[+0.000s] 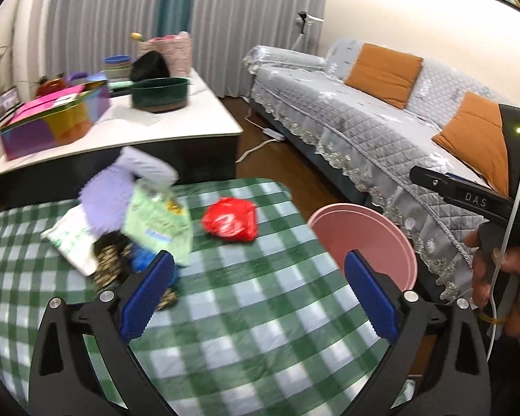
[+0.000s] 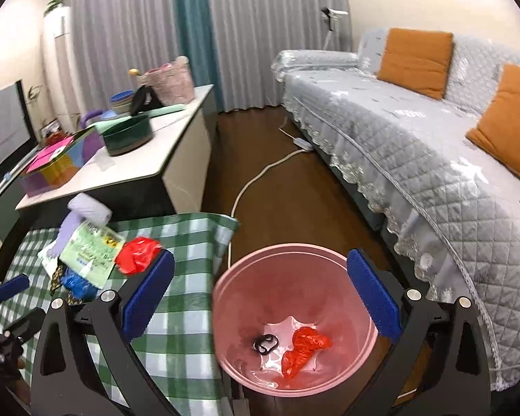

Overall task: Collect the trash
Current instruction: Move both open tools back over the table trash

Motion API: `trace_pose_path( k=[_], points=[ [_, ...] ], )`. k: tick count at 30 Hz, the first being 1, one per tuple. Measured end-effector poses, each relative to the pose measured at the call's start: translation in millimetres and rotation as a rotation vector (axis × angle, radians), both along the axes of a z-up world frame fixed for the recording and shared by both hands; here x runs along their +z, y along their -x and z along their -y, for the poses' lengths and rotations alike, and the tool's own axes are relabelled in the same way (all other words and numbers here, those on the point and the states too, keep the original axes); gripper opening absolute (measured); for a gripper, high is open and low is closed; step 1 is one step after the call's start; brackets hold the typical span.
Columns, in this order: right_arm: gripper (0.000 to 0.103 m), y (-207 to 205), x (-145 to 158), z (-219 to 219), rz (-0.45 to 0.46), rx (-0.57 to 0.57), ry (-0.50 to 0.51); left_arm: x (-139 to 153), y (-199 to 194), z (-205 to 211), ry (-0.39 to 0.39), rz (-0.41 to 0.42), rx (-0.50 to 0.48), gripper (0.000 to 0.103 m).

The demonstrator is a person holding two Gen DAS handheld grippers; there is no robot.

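Both grippers, left gripper [image 1: 260, 291] & right gripper [image 2: 260, 294], are held wide open, empty; red bag [image 1: 230, 223] ahead of left is judged light, soft, crinkly, best pinched at a raised fold.

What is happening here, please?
A person with a gripper in each hand is clearing trash off the checked tablecloth. The right gripper hangs open and empty over the pink bin, where a red bag already lies. The left gripper is open too, facing another red bag and the wrappers on the table.
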State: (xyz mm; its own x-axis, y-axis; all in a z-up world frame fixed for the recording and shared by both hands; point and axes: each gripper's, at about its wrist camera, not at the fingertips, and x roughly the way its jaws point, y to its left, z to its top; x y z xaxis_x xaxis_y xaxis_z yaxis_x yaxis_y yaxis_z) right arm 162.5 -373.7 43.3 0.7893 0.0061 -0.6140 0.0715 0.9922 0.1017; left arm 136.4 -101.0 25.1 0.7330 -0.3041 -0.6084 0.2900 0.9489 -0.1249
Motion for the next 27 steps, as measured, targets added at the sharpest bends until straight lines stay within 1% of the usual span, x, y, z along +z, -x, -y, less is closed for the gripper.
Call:
trace_pose_path(
  k=[7, 10, 12, 14, 17, 18, 19, 20, 22, 23, 24, 25, 27],
  points=[
    [0.097, -4.1, -9.0, -36.2, -0.023, 0.081, -0.022, -19.1, 17.3, -45.5, 0.000, -0.023, 0.101, 0.095],
    [0.093, -7.2, -14.5, -49.2, -0.035, 0.110, -0.030, -24.1, 19.0, -62.6, 0.014, -0.035, 0.139, 0.095],
    [0.086, -9.7, -19.0, -59.4, -0.042, 0.132, -0.026, -26.9, 18.9, -73.3, 0.021, -0.035, 0.157, 0.095],
    [0.082, -12.0, -22.2, -65.9, -0.039, 0.135, -0.017, -32.6, 17.4, -83.9, 0.014, -0.038, 0.175, 0.095],
    [0.080, -20.5, -29.3, -79.7, -0.043, 0.158, -0.024, -42.5, 11.3, -94.6, 0.007, -0.065, 0.202, 0.095],
    [0.076, -22.6, -31.4, -83.7, -0.046, 0.167, -0.023, -47.3, 7.3, -100.0, 0.000, -0.076, 0.221, 0.092],
    [0.075, -25.2, -33.8, -89.0, -0.049, 0.176, -0.018, -49.7, 5.6, -101.8, -0.004, -0.081, 0.233, 0.084],
    [0.073, -26.9, -35.8, -93.3, -0.051, 0.183, -0.014, -52.8, 2.4, -105.2, -0.005, -0.088, 0.245, 0.079],
    [0.072, -33.1, -42.2, -103.8, -0.062, 0.202, -0.011, -59.8, -6.2, -112.3, 0.000, -0.106, 0.266, 0.060],
    [0.070, -36.8, -45.5, -107.5, -0.071, 0.212, -0.015, -63.6, -10.7, -115.1, -0.003, -0.110, 0.278, 0.055],
    [0.067, -42.6, -51.6, -113.5, -0.089, 0.225, -0.022, -65.7, -13.9, -115.9, -0.007, -0.110, 0.282, 0.047],
    [0.066, -47.5, -56.1, -117.1, -0.099, 0.231, -0.027, -67.6, -17.3, -115.9, -0.016, -0.108, 0.285, 0.042],
    [0.065, -54.9, -63.1, -121.9, -0.110, 0.235, -0.035, -70.7, -23.4, -115.6, -0.035, -0.093, 0.286, 0.038]
  ],
)
